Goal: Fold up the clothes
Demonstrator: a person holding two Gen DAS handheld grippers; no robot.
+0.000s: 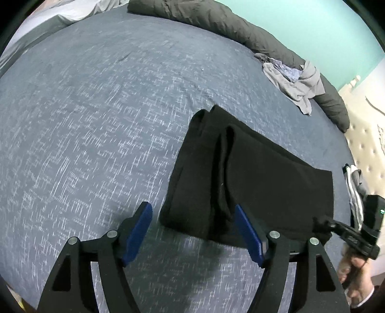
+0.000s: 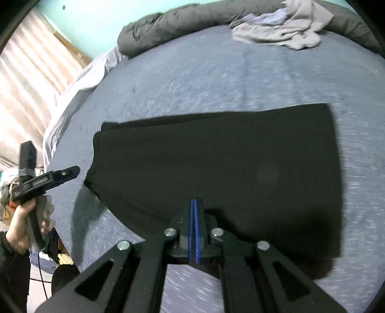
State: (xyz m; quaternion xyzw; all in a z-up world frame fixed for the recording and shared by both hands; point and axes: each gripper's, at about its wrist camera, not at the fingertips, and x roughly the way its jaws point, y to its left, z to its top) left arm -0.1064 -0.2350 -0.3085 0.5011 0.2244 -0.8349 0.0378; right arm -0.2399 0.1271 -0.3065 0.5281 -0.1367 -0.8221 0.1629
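Observation:
A black garment [image 1: 264, 173] [image 2: 216, 168] lies folded flat on the blue flecked bed sheet [image 1: 96, 120] [image 2: 216, 72]. My left gripper [image 1: 192, 205] stands open over the garment's near left corner, blue pads wide apart and nothing pressed between them. In the right wrist view the left gripper [image 2: 74, 171] shows side-on at the left, held by a hand just off the garment's left edge. My right gripper [image 2: 194, 201] is shut, blue pads together, above the garment's near edge, with no cloth visible between them. It also shows in the left wrist view, right gripper [image 1: 318, 222], at the garment's right corner.
A loose pile of grey and pale clothes [image 1: 293, 79] [image 2: 276, 26] lies at the far side of the bed against a rolled dark grey duvet [image 1: 216, 21] [image 2: 168, 24]. A cream tufted headboard [image 1: 368, 149] and a striped cloth [image 1: 353, 185] are at the right. Curtains [image 2: 24, 84] hang left.

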